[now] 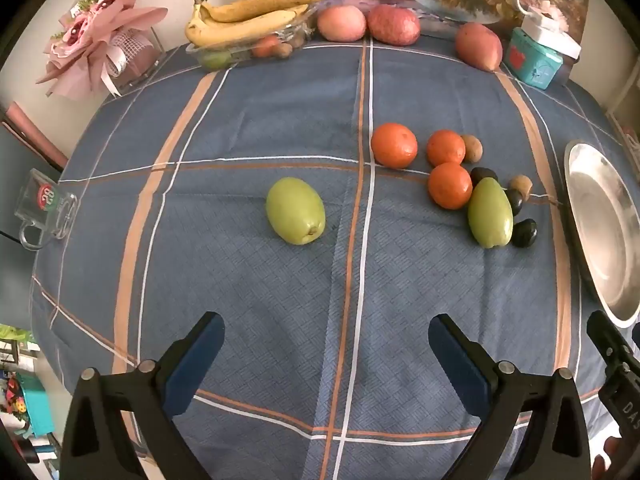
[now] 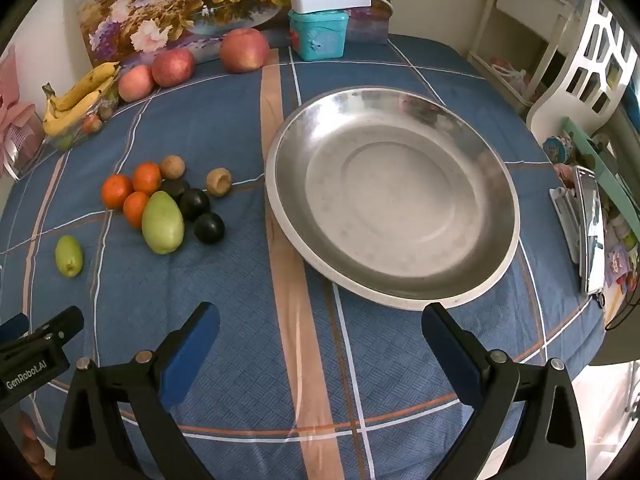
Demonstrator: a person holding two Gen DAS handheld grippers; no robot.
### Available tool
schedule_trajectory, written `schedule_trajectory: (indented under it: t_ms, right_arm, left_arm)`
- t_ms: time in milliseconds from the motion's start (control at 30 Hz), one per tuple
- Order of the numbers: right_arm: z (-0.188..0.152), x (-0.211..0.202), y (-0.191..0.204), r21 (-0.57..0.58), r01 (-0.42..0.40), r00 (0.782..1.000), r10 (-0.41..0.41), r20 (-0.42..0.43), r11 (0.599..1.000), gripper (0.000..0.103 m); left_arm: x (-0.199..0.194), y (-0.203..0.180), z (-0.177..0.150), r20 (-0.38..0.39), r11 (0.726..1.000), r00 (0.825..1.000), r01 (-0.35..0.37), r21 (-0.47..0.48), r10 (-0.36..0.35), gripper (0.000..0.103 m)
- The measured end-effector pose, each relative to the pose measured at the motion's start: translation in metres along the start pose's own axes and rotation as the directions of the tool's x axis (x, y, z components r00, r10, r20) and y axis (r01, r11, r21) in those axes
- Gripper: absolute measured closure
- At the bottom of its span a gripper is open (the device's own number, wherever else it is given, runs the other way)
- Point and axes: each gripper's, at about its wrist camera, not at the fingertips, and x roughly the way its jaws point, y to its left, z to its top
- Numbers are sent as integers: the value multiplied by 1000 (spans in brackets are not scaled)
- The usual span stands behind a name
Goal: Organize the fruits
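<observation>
A lone green fruit (image 1: 296, 211) lies on the blue checked tablecloth, ahead of my open, empty left gripper (image 1: 326, 344). To its right lies a cluster: three oranges (image 1: 394, 145), a second green fruit (image 1: 490, 213), dark plums (image 1: 525, 233) and small brown fruits (image 1: 472, 148). The cluster also shows in the right wrist view (image 2: 162, 222), left of a wide empty metal plate (image 2: 508, 248). My right gripper (image 2: 320, 332) is open and empty, just short of the plate's near rim.
At the table's back stand a glass dish with bananas (image 1: 248, 14), three red apples (image 2: 244, 50), a teal box (image 2: 318, 34) and a flower painting. A pink bouquet (image 1: 100, 40) and glass mug (image 1: 46, 210) sit left. A phone (image 2: 592, 228) lies right.
</observation>
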Motion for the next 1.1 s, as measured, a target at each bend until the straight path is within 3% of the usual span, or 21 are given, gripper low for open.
schedule_trajectory:
  t_ms: [767,1100]
  right_arm:
    - [-2,6,-1,4,-8,1000,8,-16,1000,2]
    - [1,-1,-4,38,-69,998,69,0,997,2]
  left_arm:
    - [1,-1,0,-5,1000,1000,-6,9,6,0]
    - [-1,-4,0,-5,1000,1000,-8,11,8,0]
